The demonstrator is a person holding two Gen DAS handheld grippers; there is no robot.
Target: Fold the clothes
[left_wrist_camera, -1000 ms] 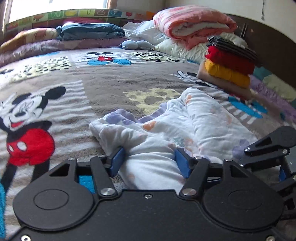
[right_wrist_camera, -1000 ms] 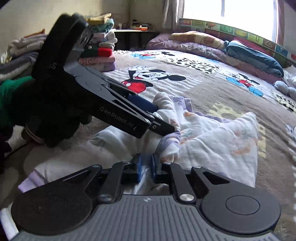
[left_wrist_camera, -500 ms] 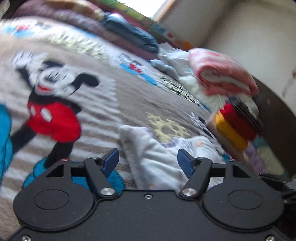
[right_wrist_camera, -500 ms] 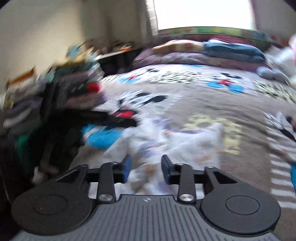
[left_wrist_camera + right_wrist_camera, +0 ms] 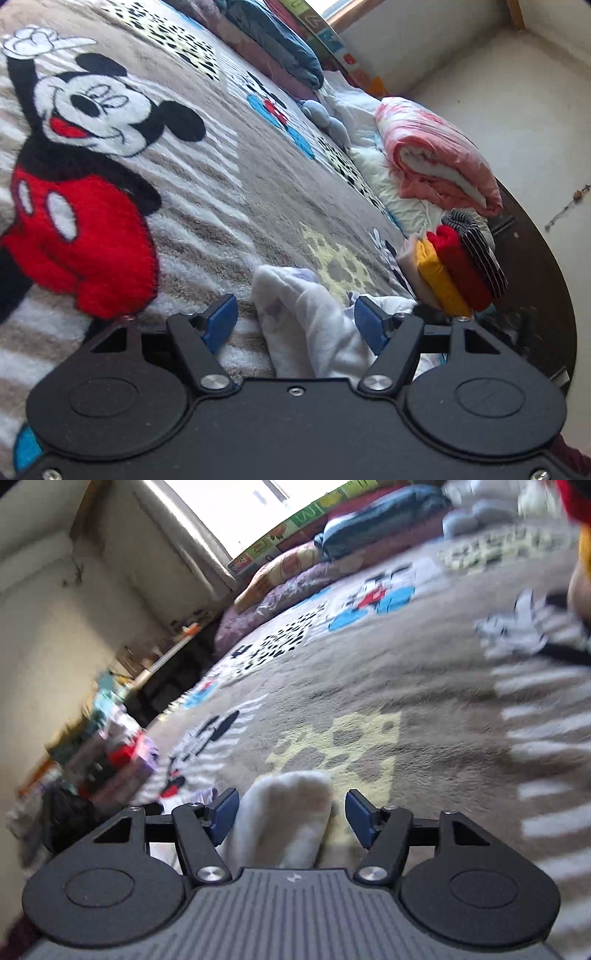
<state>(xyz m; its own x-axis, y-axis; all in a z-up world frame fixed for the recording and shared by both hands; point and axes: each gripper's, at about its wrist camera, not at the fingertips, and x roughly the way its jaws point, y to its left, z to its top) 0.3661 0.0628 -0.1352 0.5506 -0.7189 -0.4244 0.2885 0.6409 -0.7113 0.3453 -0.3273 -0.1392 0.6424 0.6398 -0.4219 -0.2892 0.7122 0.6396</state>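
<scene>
On bed blanket (image 5: 236,206), bunched white garment (image 5: 310,332): soft, light, floppy. Both left gripper (image 5: 293,323) and right gripper (image 5: 291,814) jaws spread, released. Best gripped at edge.

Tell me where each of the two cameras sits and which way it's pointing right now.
Left wrist: sits on the left gripper, tilted, looking across the cartoon blanket toward the folded stack and corner wall; its open blue fingers show.
Right wrist: sits on the right gripper, tilted, facing the window; its open fingers show.
Shared: the white garment between the fingers, the blanket.
</scene>
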